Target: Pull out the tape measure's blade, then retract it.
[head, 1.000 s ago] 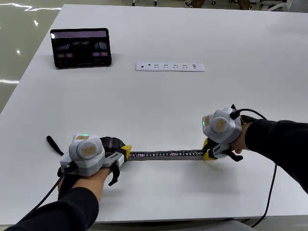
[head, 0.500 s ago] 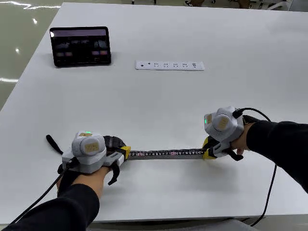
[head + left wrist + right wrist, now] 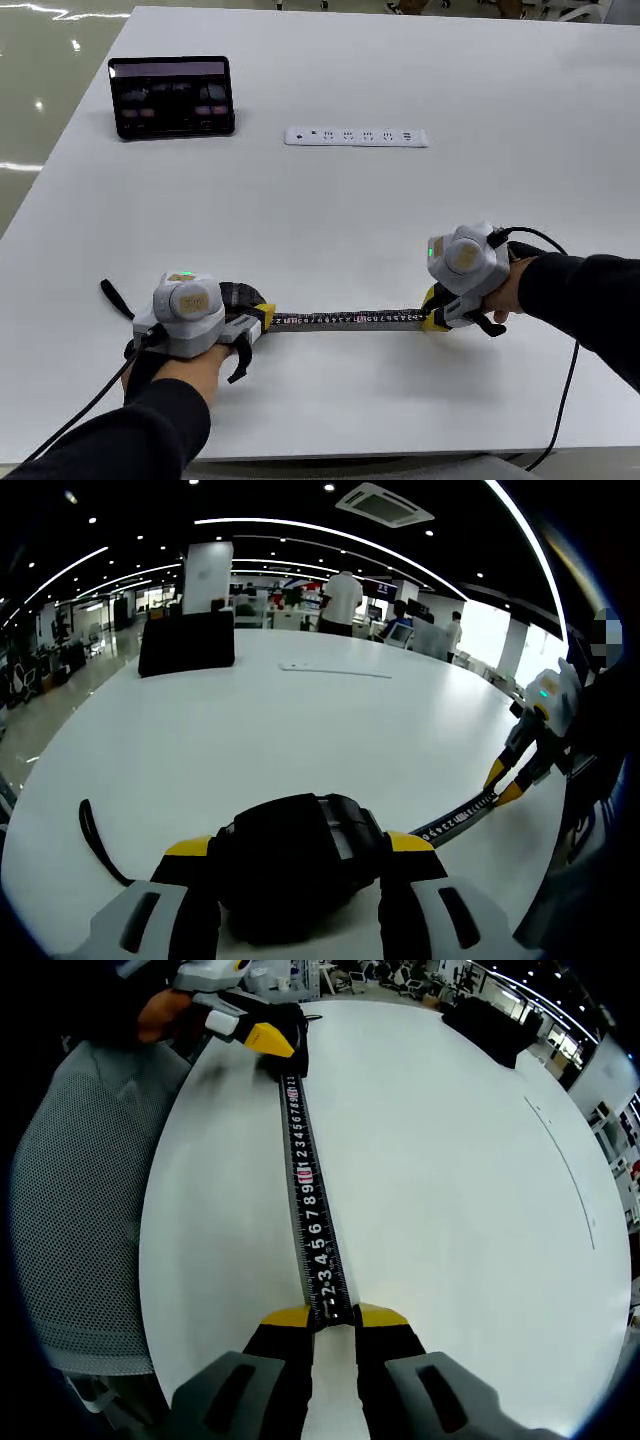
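The tape measure's case (image 3: 236, 298) is found at the near left of the white surface (image 3: 400, 200), resting on it and gripped by the left gripper (image 3: 298, 848). That gripper's yellow-tipped fingers (image 3: 186, 846) are spread wide enough to take the black body, and one is pressed against each flank of it. The blade (image 3: 308, 1200) is drawn out of the case towards the right, printed face up, low over the surface. Its far tip is pinched by the right gripper (image 3: 335, 1318), whose fingers are closed to a narrow gap, with the blade's end held between the yellow tips.

The long axis of the blade runs left to right, roughly parallel to the near edge of the surface. From the right fingers, the case lies directly to the left along that axis, and the mouth of the case points right, straight at them. The right gripper is the one at the free end, and the case is anchored by the left.

The blade is judged to be only partly extended. Any further pull would be made rightwards along this line. Retraction would call for the tip to be guided leftwards along it, with the blade kept flat so that no kink or sideways whip is caused.

A dark tablet (image 3: 171, 96) and a white power strip (image 3: 356, 137) lie well apart at the far side.
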